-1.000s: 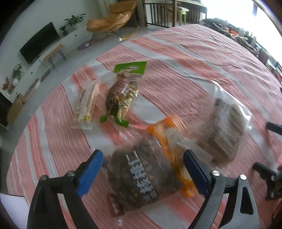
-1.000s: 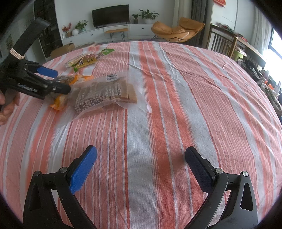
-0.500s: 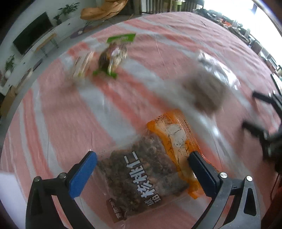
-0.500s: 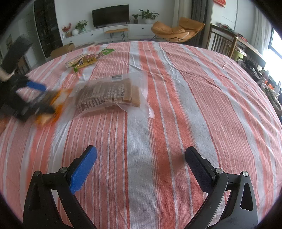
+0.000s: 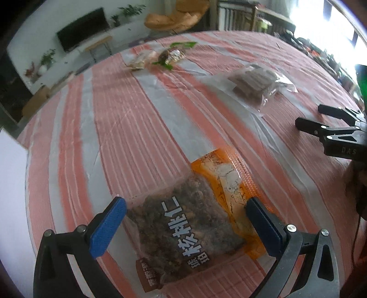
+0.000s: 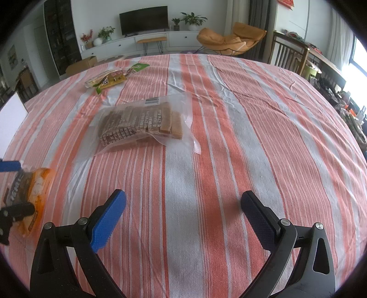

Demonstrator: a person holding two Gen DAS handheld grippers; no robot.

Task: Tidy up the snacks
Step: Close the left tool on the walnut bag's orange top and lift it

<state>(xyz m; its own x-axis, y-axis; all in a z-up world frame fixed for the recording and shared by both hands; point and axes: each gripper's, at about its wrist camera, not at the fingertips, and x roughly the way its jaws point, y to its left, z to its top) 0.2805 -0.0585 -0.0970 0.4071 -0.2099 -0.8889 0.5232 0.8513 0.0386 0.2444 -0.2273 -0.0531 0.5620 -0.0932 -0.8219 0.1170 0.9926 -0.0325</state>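
Between the spread left tongs (image 5: 185,220), the walnut bag (image 5: 183,231) is lying near the tabletop (image 6: 229,137) edge, not gripped; it could be pushed off. Right tongs (image 6: 183,213) are spread, empty.

We are in a home, in an open living and dining room. Past the tabletop (image 6: 229,128) with its orange-and-white striped cloth we see a flat television (image 6: 143,20) above a long white cabinet (image 6: 137,43), potted plants (image 6: 193,20), an orange lounge chair (image 6: 229,37) and wooden dining chairs (image 6: 286,55).
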